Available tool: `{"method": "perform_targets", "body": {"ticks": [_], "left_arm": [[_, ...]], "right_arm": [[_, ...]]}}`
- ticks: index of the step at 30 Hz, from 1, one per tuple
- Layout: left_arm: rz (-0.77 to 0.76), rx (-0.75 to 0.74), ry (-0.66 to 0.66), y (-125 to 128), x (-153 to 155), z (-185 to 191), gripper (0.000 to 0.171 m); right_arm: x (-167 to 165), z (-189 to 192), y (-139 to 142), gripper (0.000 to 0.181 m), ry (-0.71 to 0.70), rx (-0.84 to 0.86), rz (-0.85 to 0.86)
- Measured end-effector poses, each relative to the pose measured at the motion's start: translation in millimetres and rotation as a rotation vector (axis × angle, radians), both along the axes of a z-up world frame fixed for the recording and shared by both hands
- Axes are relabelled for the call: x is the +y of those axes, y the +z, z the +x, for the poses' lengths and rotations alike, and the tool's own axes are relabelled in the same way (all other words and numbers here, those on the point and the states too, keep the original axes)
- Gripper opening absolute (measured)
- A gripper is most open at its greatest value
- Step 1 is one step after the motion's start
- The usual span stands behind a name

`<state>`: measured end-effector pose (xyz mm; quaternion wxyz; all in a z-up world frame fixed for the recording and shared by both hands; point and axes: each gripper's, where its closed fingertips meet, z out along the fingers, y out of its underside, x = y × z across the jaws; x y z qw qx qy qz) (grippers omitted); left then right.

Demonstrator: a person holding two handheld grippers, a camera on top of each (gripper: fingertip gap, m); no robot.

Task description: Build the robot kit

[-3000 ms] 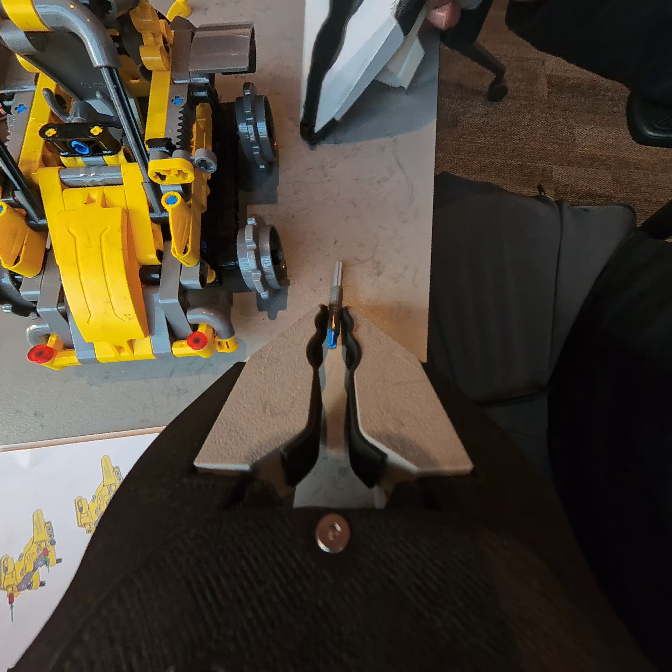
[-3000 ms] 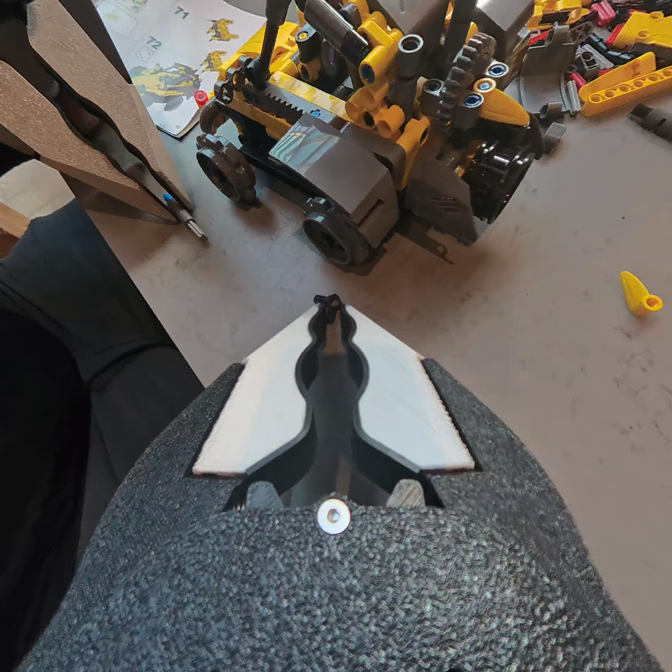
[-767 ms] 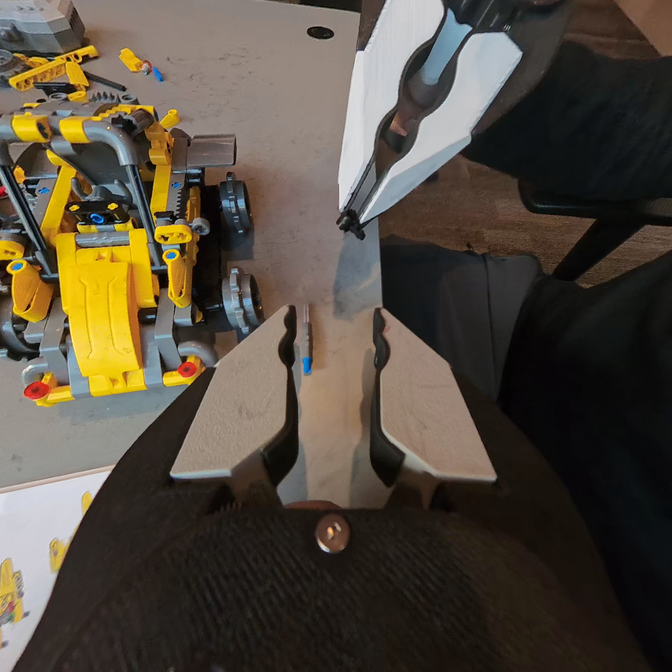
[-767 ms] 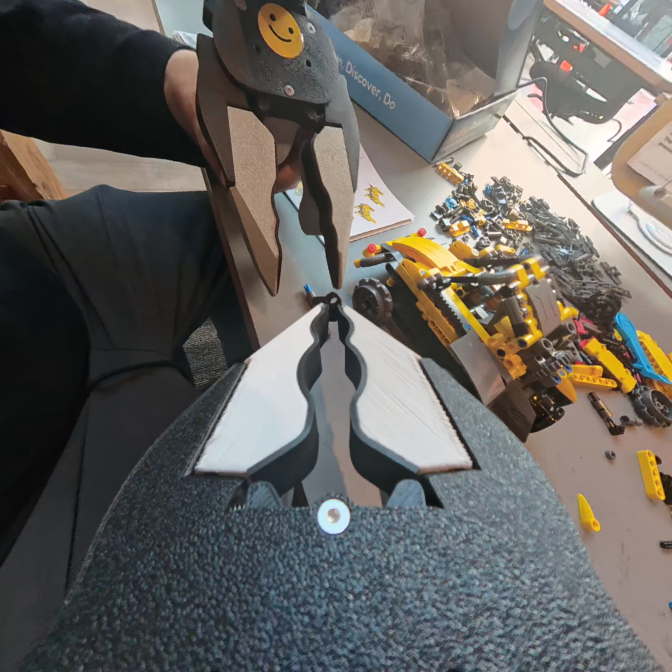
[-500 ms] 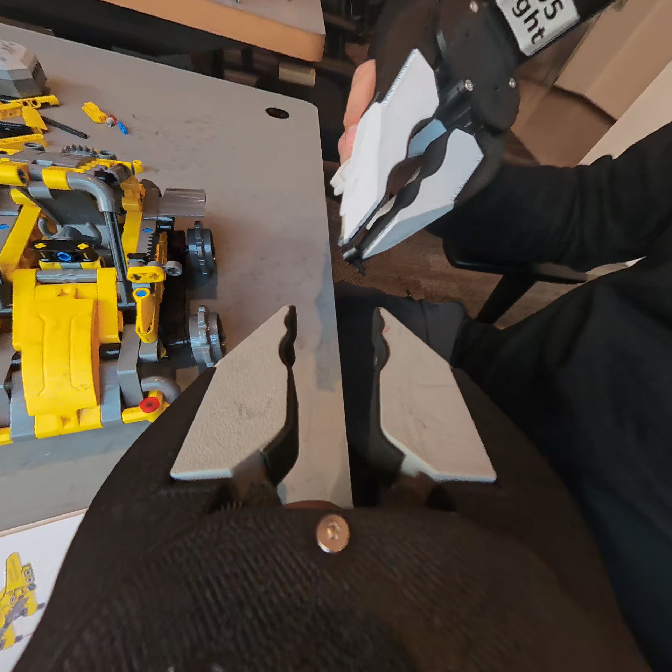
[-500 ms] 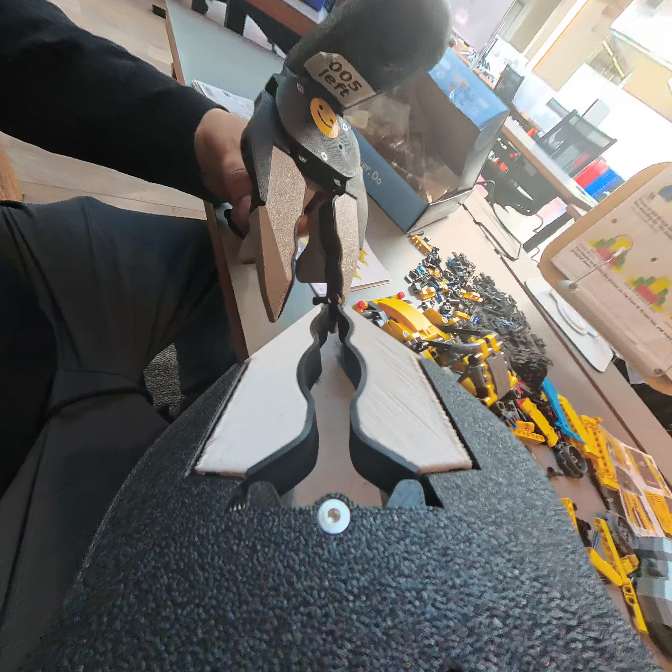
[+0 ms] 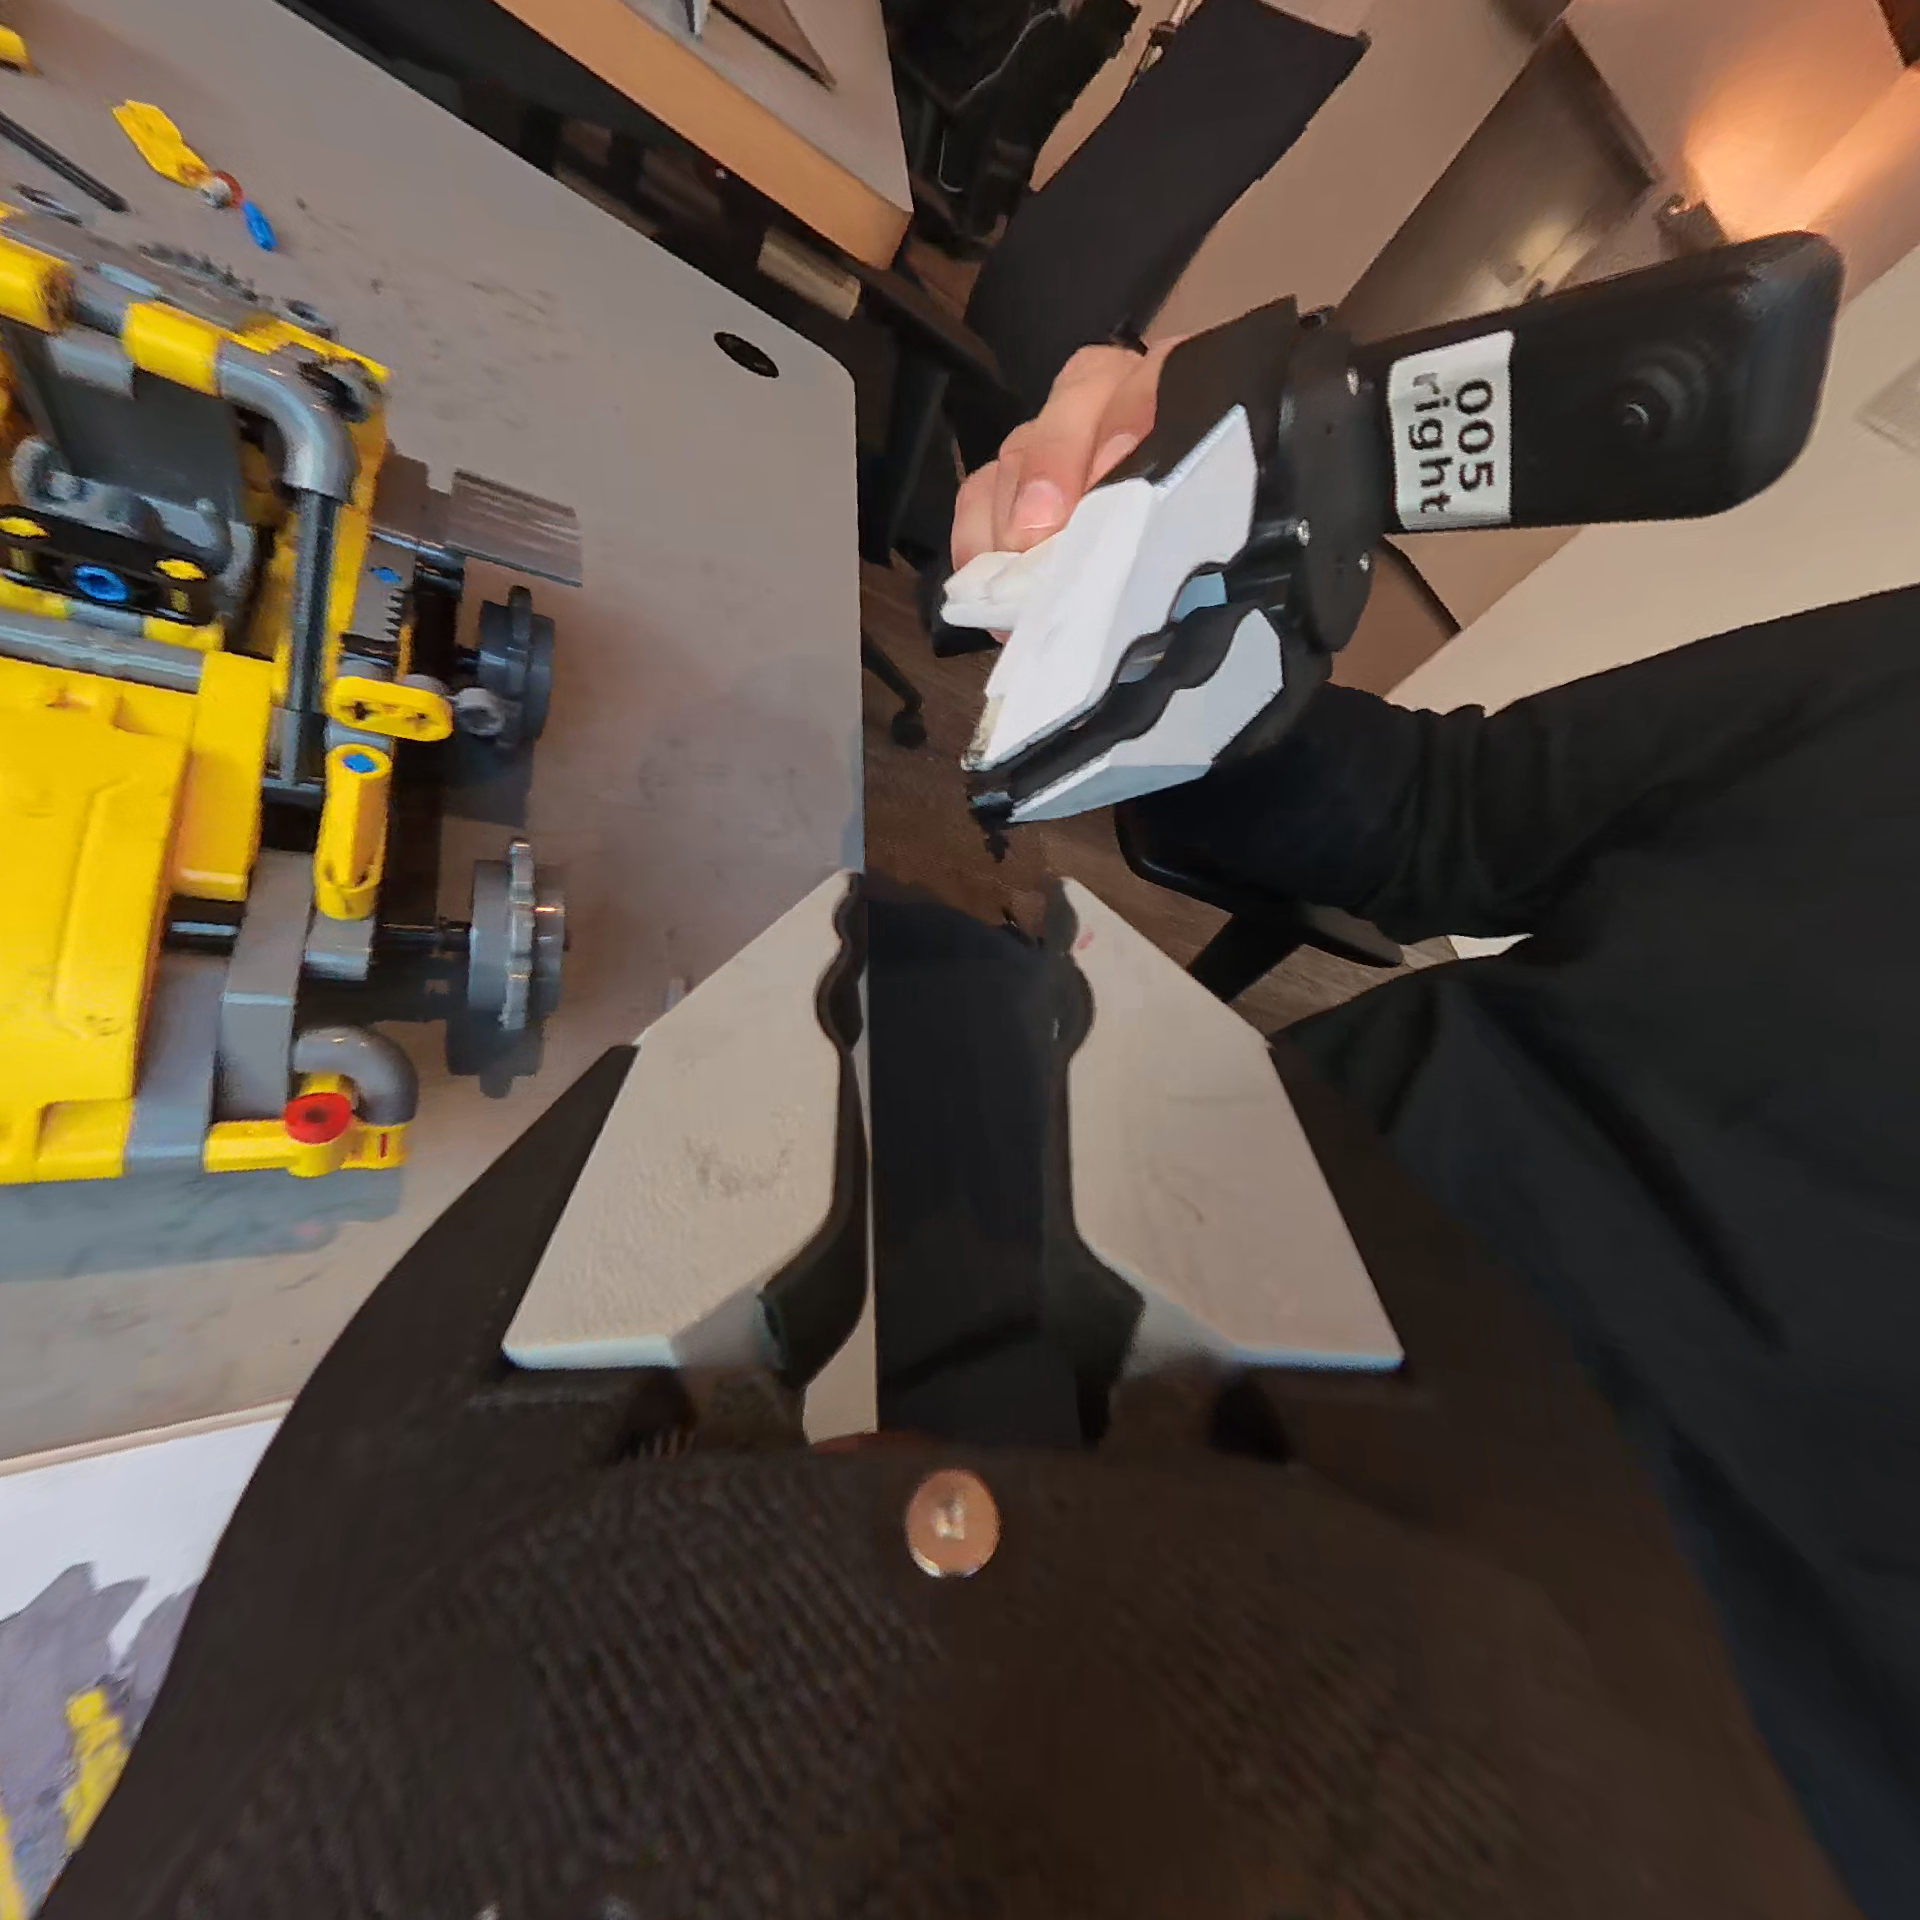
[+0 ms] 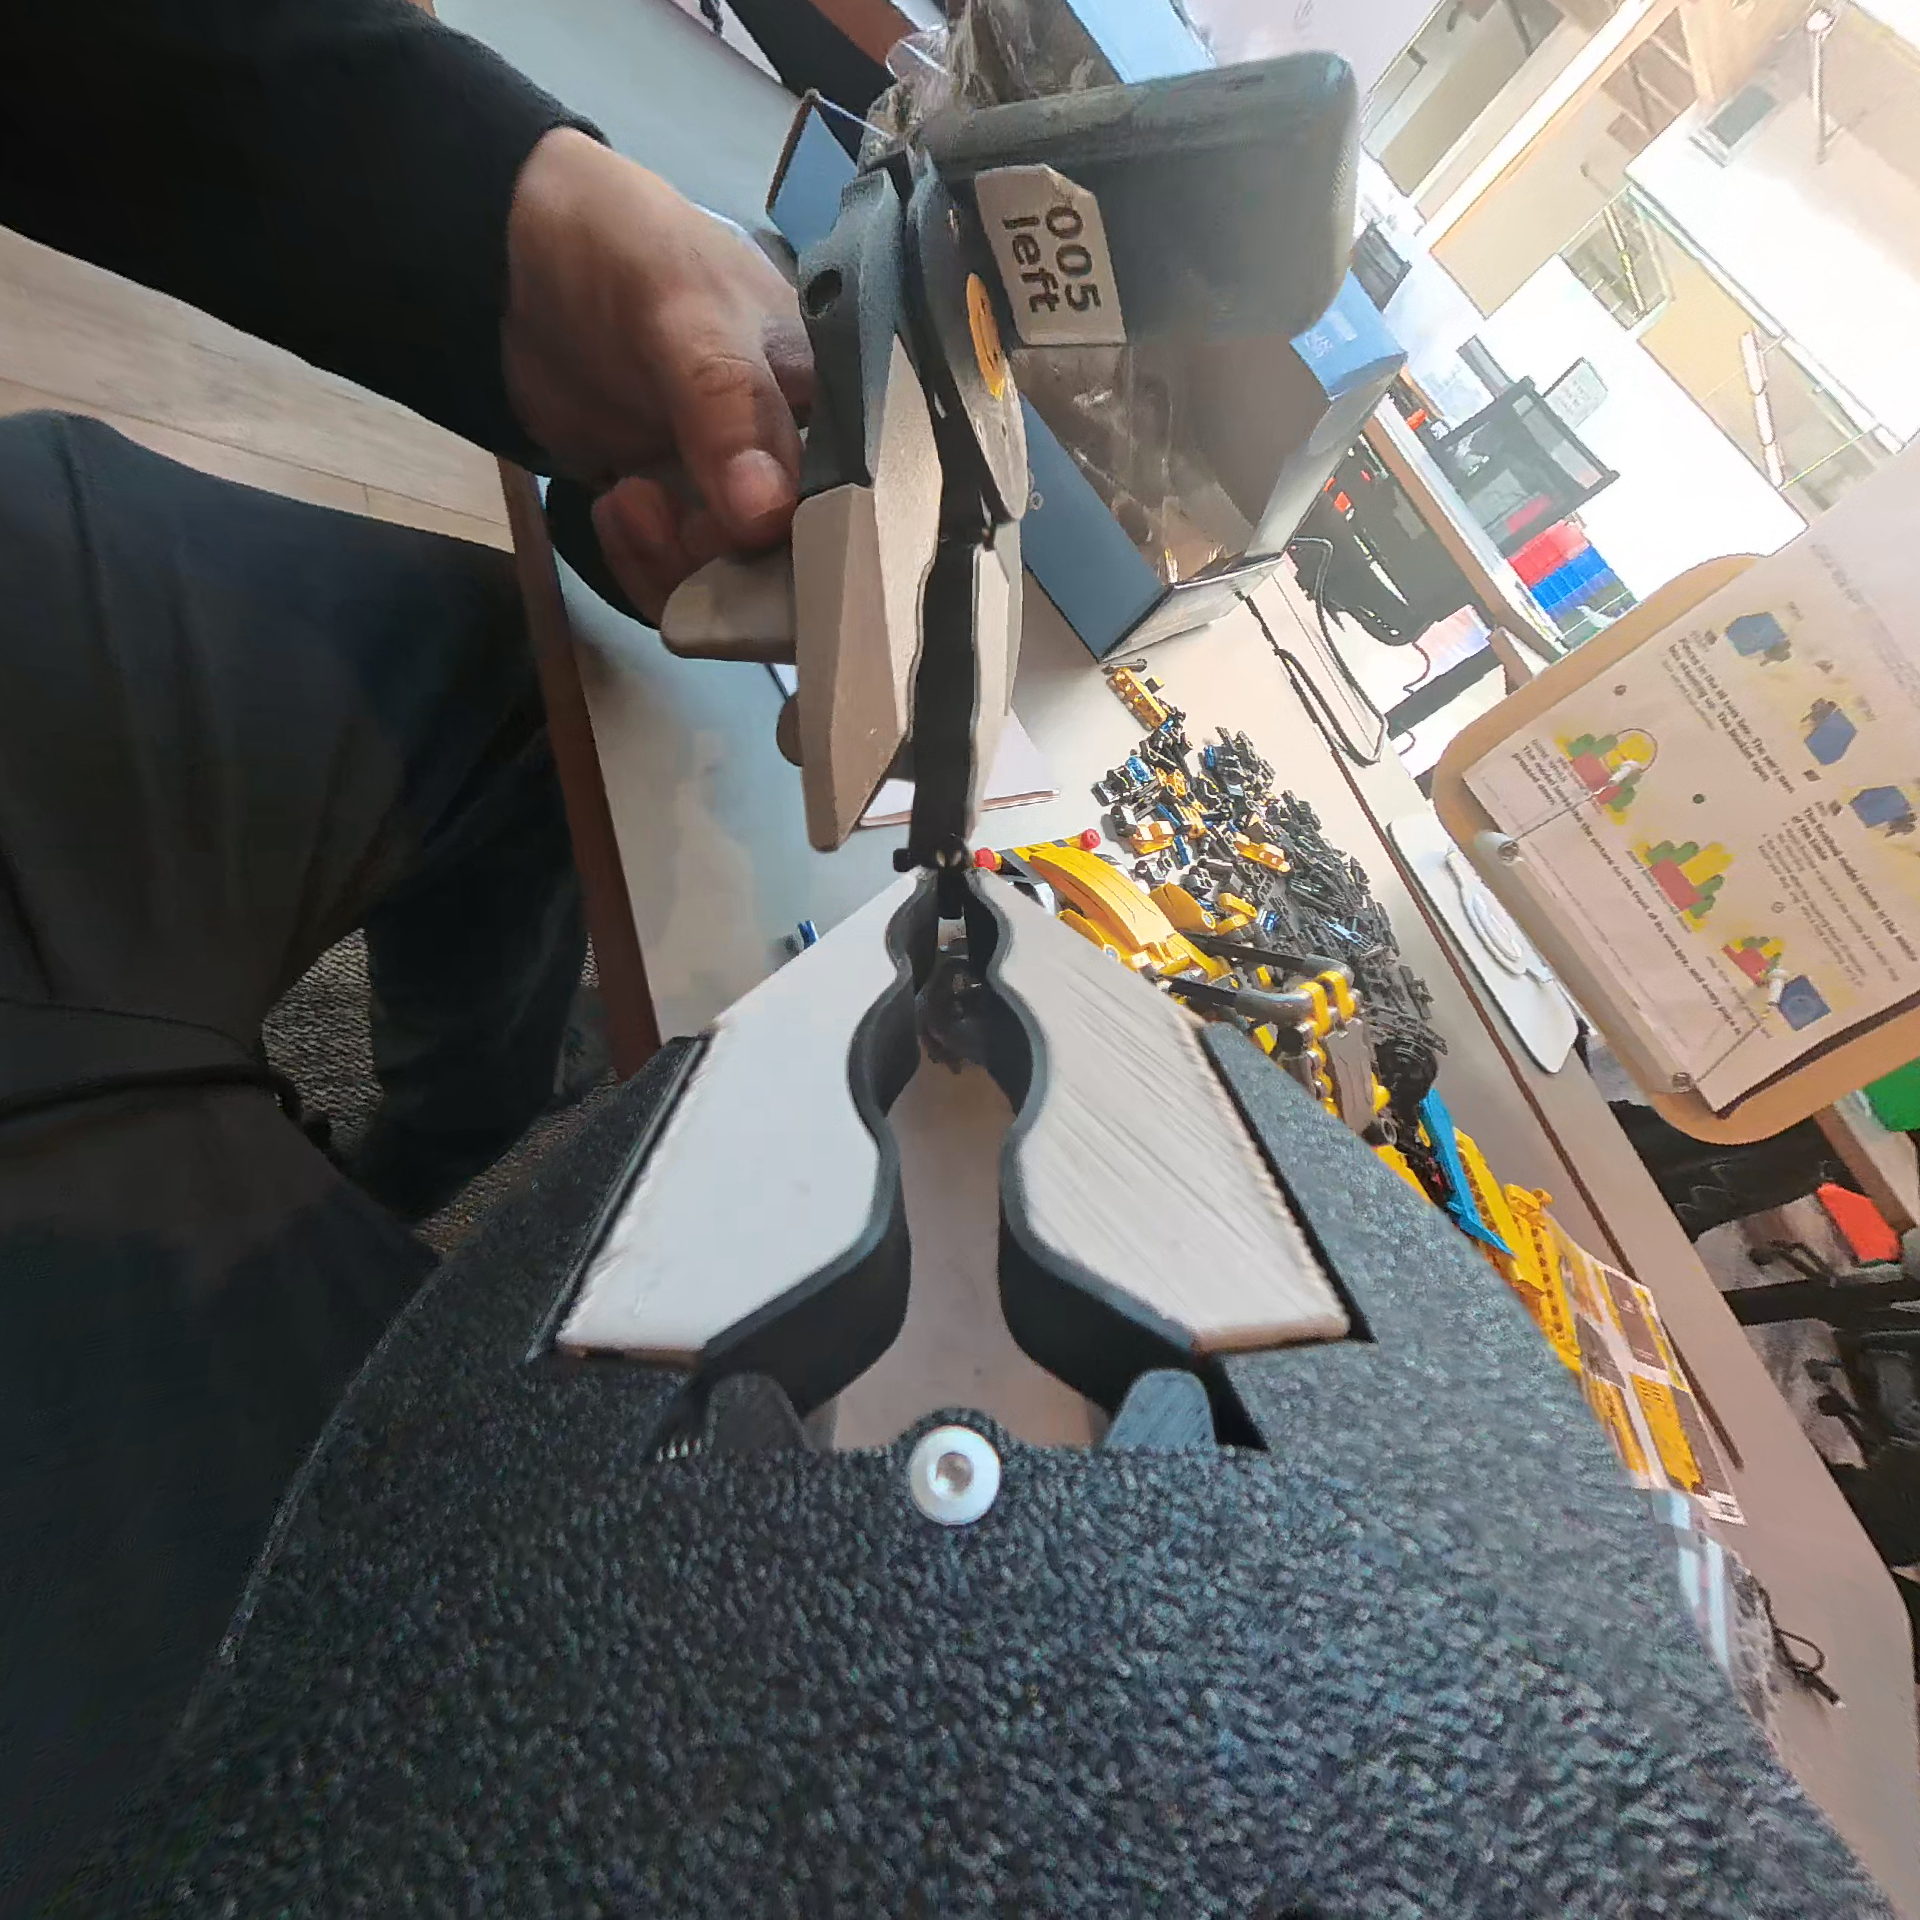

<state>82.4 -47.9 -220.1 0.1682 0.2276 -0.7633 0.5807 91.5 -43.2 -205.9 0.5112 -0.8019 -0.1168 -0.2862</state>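
My right gripper is shut on a small black connector part that sticks out of its tips, held in the air off the table edge. My left gripper is open and empty. In the right wrist view the left gripper hangs point down, its tips right at the black part. In the left wrist view the right gripper points at my open fingers with the black part at its tip. A blue-tipped pin lies on the grey table near its edge. The yellow and grey brick vehicle stands on the table.
A pile of loose black and yellow parts lies beyond the vehicle. A blue box stands at the table's far end. A building booklet lies near the front edge. A board with a printed sheet stands right. An office chair is off the table. Left and right tips are no more than a few centimetres apart. My left gripper's tips are some 7 centimetres from the blue-tipped pin.
My left gripper let go of the blue-tipped pin, opened and lifted off the table. Both grippers rose and turned toward each other; the black part is now at the left gripper's tips.
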Motion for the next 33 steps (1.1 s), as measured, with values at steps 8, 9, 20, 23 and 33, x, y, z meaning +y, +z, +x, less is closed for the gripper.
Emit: {"method": "perform_targets", "body": {"ticks": [8,9,20,23,33], "left_arm": [[-0.035,0.012,-0.01,3.7,-4.5,-2.6,0.016],[-0.043,0.015,-0.009,4.6,-4.9,-2.7,0.014],[-0.05,-0.06,0.004,9.6,-1.5,-3.3,0.004],[-0.029,-0.114,0.007,10.1,-1.2,-3.6,0.004],[0.025,-0.377,0.094,16.4,-2.1,3.9,0.004]], "right_arm": [[-1.5,-4.6,-6.3,0.002,0.004,-0.07,-0.068],[-0.5,-5.9,-7.2,0.002,0.009,-0.073,-0.073],[5.0,-7.1,-7.2,0.002,0.004,-0.08,-0.083],[5.2,-6.9,-7.1,0.002,-0.001,-0.06,-0.074],[1.0,0.1,-3.6,0.006,-0.008,0.227,0.052]]}}
